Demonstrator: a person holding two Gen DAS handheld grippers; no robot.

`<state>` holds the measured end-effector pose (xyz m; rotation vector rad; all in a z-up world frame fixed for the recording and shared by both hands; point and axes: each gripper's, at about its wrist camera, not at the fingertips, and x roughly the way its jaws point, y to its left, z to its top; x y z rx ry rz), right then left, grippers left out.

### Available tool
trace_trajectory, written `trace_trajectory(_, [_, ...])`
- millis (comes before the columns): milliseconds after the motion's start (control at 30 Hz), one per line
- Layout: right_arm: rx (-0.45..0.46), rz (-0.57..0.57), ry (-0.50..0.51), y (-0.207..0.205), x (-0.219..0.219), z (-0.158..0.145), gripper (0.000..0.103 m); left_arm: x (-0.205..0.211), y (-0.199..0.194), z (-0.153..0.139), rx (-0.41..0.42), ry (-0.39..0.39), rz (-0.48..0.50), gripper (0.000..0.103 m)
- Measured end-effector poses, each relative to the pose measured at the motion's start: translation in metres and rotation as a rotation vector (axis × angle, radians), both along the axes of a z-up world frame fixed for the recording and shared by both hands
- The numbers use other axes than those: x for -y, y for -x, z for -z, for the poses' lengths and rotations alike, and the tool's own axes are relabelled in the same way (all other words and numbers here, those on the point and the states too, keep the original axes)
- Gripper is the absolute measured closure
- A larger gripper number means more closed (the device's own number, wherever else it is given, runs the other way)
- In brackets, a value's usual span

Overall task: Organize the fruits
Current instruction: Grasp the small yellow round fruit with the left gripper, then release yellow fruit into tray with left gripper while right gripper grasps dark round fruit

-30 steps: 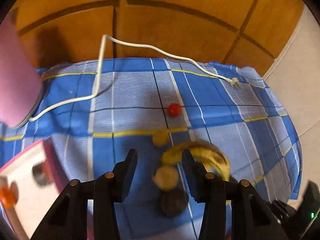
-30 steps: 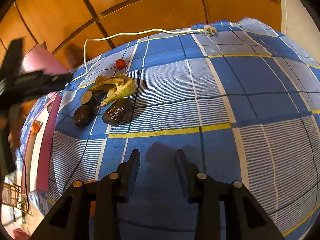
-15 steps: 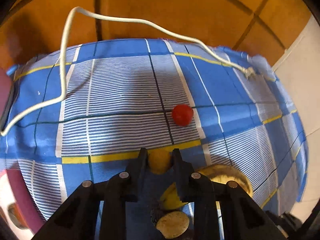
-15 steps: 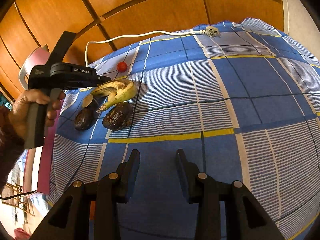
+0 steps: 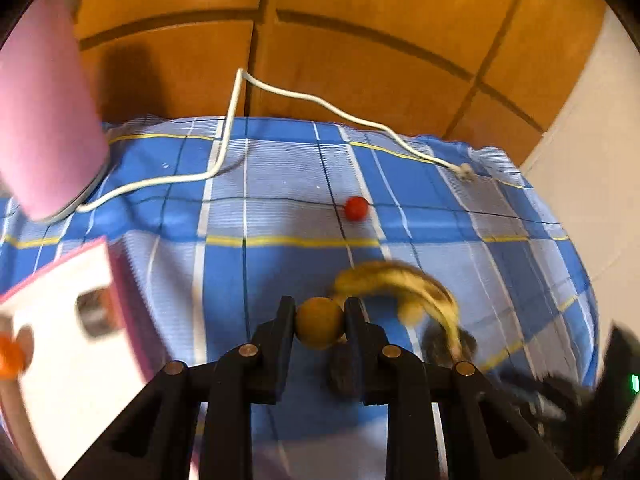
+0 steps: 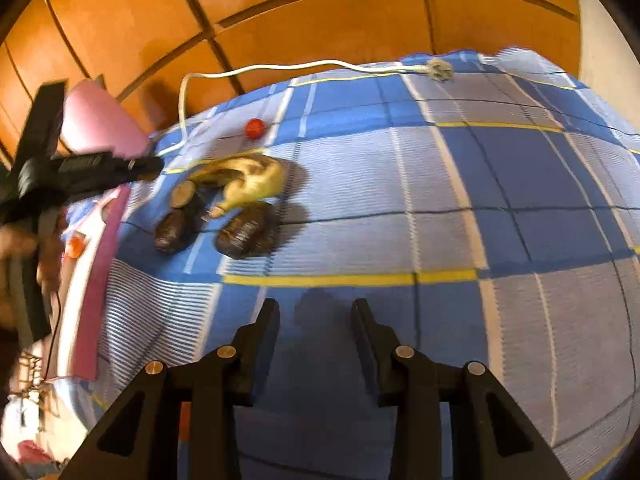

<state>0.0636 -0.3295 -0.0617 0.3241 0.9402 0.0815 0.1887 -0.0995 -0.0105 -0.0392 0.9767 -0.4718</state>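
Small yellow fruit (image 5: 319, 322) clamped between the closed left tongs (image 5: 320, 320), lifted clear of the checked cloth (image 5: 280, 184), just left of the banana (image 5: 404, 284). Dark fruits (image 6: 244, 230) beside the banana; red berry (image 5: 356, 208) farther off, alone. White tray (image 5: 60, 344) with pink rim at near left, an orange piece (image 5: 10, 358) already on it; likely the destination. Best carried level and low, grip steady, released only once over the tray. Right tongs (image 6: 316, 312) parted and empty over bare cloth. White cable (image 5: 224, 152) across the far cloth. A second ago: left tongs wide apart over the pile, yellow fruit on the cloth; since then, closed on it and swung left.
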Motion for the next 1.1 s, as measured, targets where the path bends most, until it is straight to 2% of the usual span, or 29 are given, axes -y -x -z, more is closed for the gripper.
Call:
trace_trajectory(100, [0.025,-0.034,-0.024,-0.012,-0.003,-0.008,0.061,-0.014,0.030,-0.004,0.012,0.024,-0.019,0.078])
trace_trajectory(167, [0.029,-0.064,-0.038,-0.021,-0.009,-0.010,0.045,-0.025,0.048,-0.006,0.013,0.043,-0.037,0.078])
trace_trajectory(200, [0.028,-0.078,-0.026,-0.026,-0.013,-0.010,0.044,-0.028,0.054,-0.006,0.016,0.048,-0.041,0.078])
trace_trajectory(467, [-0.019,-0.118,0.077,-0.067,-0.041,0.002,0.043,-0.088,0.101,-0.007,0.014,0.084,-0.137,0.078])
trace_trajectory(500, [-0.031,-0.123,0.087,-0.070,-0.043,0.005,0.045,-0.098,0.107,-0.007,0.019,0.079,-0.157,0.078])
trace_trajectory(533, [-0.045,-0.137,0.096,-0.071,-0.047,0.007,0.054,-0.107,0.110,-0.007,0.023,0.076,-0.174,0.078])
trace_trajectory(633, [-0.048,-0.151,0.175,-0.067,-0.059,0.005,0.055,-0.139,0.121,-0.006,0.035,0.072,-0.248,0.078])
trace_trajectory(800, [-0.045,-0.087,0.215,-0.049,-0.051,0.000,0.056,-0.189,0.130,-0.002,0.036,0.073,-0.368,0.078])
trace_trajectory(933, [-0.053,-0.038,0.219,-0.033,-0.037,-0.001,0.055,-0.209,0.128,0.003,0.019,0.107,-0.416,0.078])
trace_trajectory(1100, [-0.058,-0.020,0.196,-0.023,-0.028,0.005,0.057,-0.212,0.110,0.001,0.003,0.156,-0.431,0.078])
